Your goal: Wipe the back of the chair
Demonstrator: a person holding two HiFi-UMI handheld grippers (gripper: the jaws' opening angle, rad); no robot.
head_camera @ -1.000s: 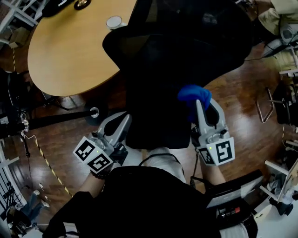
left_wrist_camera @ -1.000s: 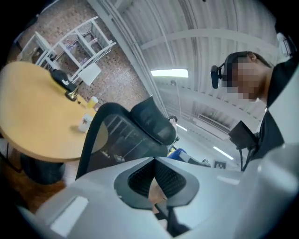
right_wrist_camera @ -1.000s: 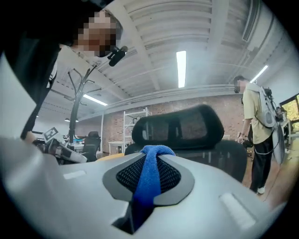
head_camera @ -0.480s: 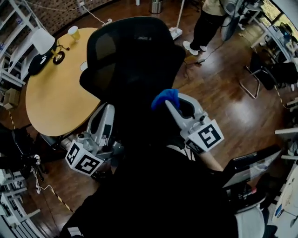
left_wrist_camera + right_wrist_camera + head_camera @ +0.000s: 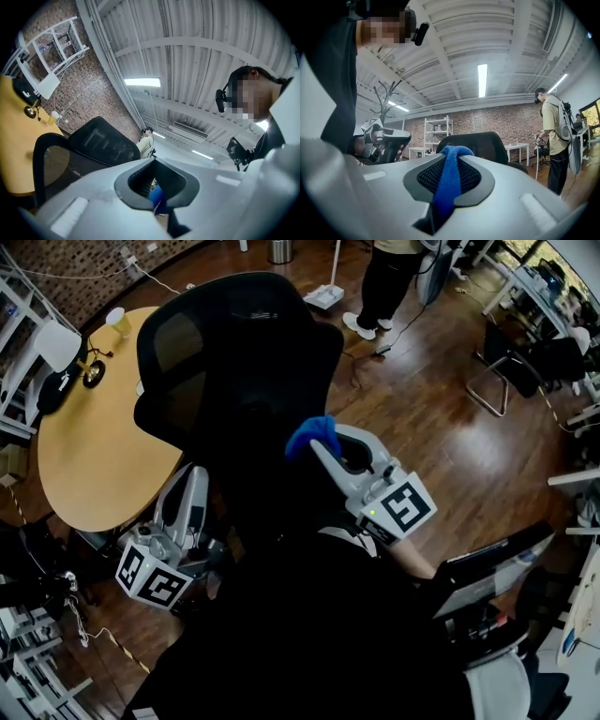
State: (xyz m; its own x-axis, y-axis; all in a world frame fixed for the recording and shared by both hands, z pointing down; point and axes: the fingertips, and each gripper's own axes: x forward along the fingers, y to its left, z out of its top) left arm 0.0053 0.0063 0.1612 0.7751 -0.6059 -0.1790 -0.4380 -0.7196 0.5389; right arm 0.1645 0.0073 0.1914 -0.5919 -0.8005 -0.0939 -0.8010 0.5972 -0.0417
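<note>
**A:** Any print you can read?

**B:** None. My two marker cubes carry only black-and-white square patterns. No brand shows on the chair or the yellow cup.

**A:** Left to right, then.

**B:** At far left is one round wooden table, with the cup near its upper edge. My left gripper sits just under the table's lower right rim, jaws together on nothing. In the centre is the black mesh chair, its back towards me. Just right of that, my right gripper is clamped on one blue cloth, in front of the lower right of the chair back. I can't tell whether the cloth touches the mesh.

**A:** What's hidden?

**B:** The chair's seat and base are hidden behind its back and my own dark torso. One person at the top is cut off at the torso by the frame. A second chair stands near the right edge, hard to make out in shadow.
</note>
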